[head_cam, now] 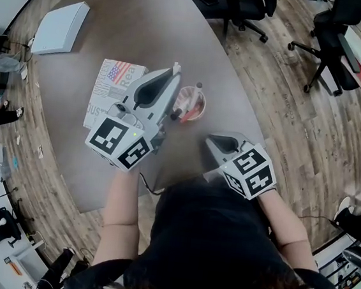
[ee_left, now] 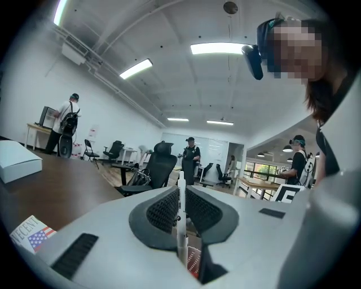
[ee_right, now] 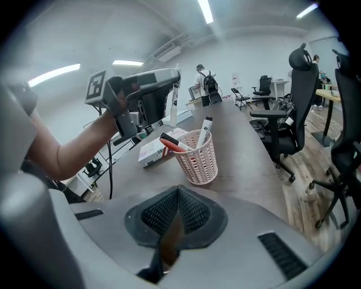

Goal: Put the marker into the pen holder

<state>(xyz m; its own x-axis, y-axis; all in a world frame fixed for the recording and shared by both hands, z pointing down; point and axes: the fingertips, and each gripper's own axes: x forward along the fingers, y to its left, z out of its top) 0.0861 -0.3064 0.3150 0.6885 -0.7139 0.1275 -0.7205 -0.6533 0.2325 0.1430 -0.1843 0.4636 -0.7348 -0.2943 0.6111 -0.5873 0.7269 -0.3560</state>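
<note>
The left gripper (ee_left: 181,192) is clamped narrowly on a slim white marker pen (ee_left: 181,242), which stands upright between its ridged black pads with both ends sticking out past them; in the right gripper view that gripper hangs in the air above the dark grey-brown table (head_cam: 148,28), up and to the left of the pink plastic mesh pen holder (ee_right: 198,161), so the marker is raised close by the holder's rim and not inside it; the holder stands upright on the table and has in it a red marker with a black cap (ee_right: 171,141), leaning left, and a white marker with a black cap (ee_right: 206,126); the right gripper (ee_right: 178,191) sits low near the table's near edge, well short of the holder, its jaw tips pressed together with nothing between them; a printed booklet with a flag motif (head_cam: 113,82) lies left of the holder, and a flat white box (head_cam: 60,27) rests near the far left corner.
</note>
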